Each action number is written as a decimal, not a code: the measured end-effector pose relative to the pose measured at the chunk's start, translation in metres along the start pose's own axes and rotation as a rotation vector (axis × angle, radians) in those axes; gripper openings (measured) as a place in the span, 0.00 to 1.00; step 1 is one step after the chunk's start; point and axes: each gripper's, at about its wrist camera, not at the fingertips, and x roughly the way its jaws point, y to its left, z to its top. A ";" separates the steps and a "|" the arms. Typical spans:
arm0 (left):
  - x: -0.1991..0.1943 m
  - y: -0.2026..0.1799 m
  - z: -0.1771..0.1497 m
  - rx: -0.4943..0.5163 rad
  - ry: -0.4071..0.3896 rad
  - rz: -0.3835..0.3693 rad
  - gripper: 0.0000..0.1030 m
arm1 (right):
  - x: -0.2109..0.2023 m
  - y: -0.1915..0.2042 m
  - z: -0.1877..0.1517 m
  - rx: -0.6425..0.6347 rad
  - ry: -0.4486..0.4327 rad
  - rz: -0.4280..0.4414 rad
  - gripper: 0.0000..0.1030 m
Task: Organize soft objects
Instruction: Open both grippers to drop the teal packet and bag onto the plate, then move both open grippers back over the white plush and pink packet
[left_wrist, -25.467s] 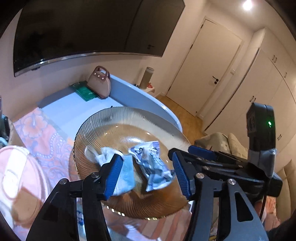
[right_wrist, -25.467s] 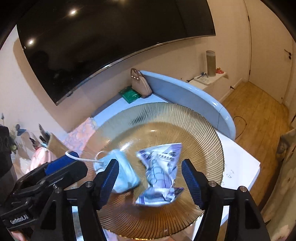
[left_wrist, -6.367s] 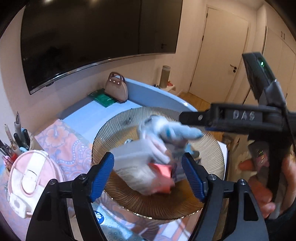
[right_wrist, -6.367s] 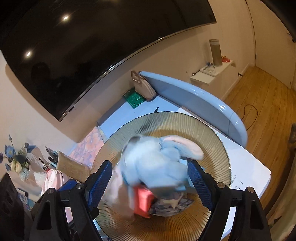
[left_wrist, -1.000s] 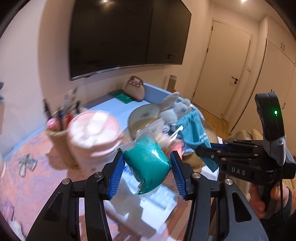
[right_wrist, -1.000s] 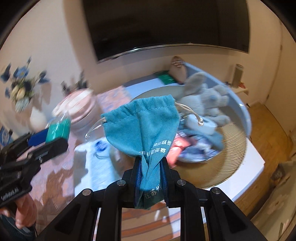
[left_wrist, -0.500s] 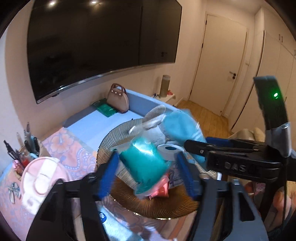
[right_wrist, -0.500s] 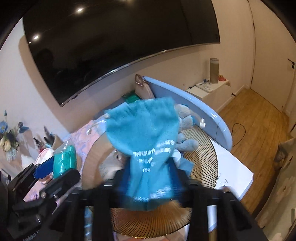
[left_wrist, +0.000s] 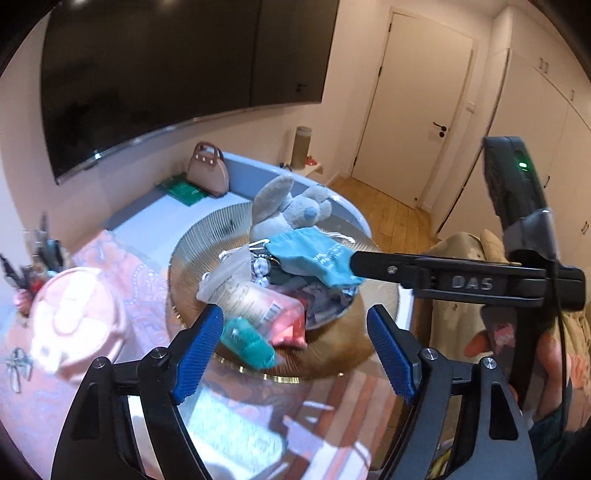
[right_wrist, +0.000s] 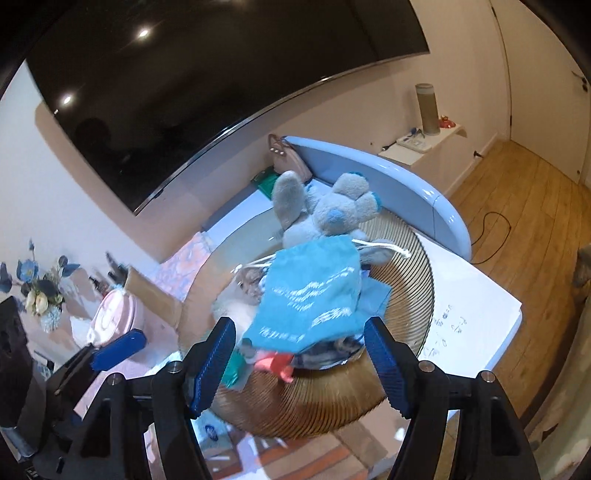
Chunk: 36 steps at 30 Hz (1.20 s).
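Right wrist view: your right gripper (right_wrist: 301, 363) and left gripper (left_wrist: 295, 350), jaws opening, empty, above the blue pouch (right_wrist: 314, 299) on the plate (right_wrist: 417, 273).

On the ribbed amber plate (right_wrist: 413, 273) a grey plush rabbit (right_wrist: 332, 214) lies at the back, a teal drawstring pouch (right_wrist: 314, 299) draped over the heap, and a green packet (left_wrist: 249, 341) at the near rim.
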 end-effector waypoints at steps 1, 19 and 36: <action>-0.008 -0.001 -0.003 0.005 -0.009 0.005 0.76 | -0.002 0.008 -0.003 -0.026 -0.004 -0.008 0.69; -0.195 0.125 -0.119 -0.372 -0.194 0.354 0.76 | -0.036 0.237 -0.110 -0.692 -0.198 -0.004 0.92; -0.281 0.298 -0.273 -0.804 -0.200 0.498 0.76 | 0.122 0.362 -0.208 -0.749 0.083 0.346 0.92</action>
